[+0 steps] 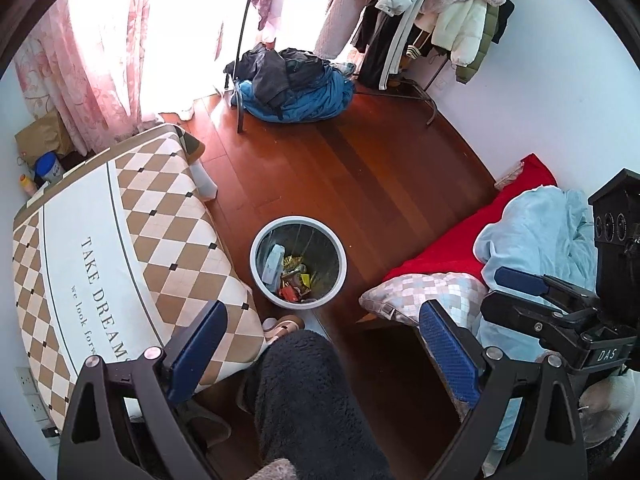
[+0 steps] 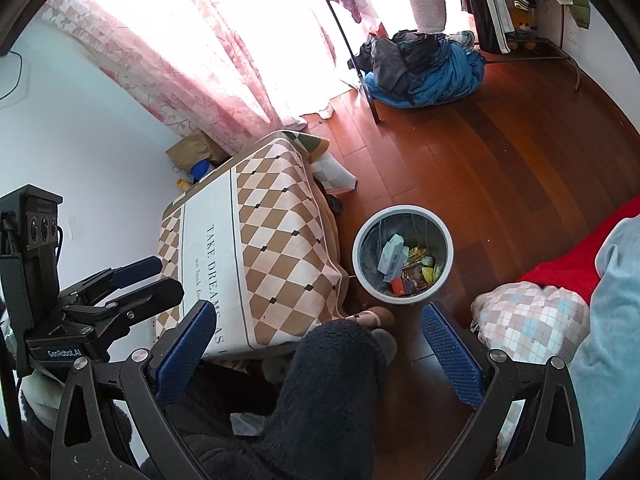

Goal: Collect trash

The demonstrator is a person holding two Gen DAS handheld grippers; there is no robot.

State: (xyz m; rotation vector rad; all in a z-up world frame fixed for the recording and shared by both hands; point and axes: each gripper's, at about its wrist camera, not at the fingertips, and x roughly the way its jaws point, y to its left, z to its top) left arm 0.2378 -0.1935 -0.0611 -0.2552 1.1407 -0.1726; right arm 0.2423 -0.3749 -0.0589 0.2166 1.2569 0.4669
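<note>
A white round trash bin (image 1: pixel 256 276) (image 2: pixel 360 268) stands on the wooden floor beside the low table. Inside it lie several wrappers (image 1: pixel 294 280) (image 2: pixel 416 270) and a pale blue carton (image 1: pixel 273 265) (image 2: pixel 390 258). My left gripper (image 1: pixel 320 344) hovers high above the floor, open and empty, with the bin ahead of its blue fingertips (image 1: pixel 198 344). My right gripper (image 2: pixel 316 346) is open and empty too, with the bin just beyond its fingers. Each gripper shows in the other's view, the right gripper (image 1: pixel 532 292) at the right edge and the left gripper (image 2: pixel 136 280) at the left edge.
A table with a checkered cloth (image 1: pixel 120 240) (image 2: pixel 260 240) stands left of the bin. A person's dark fleece leg (image 1: pixel 316 400) (image 2: pixel 332 392) and slipper (image 1: pixel 286 326) lie below me. A bed with red sheet (image 1: pixel 480 224), a clothes pile (image 1: pixel 296 84) and a garment rack (image 1: pixel 420 20) stand around.
</note>
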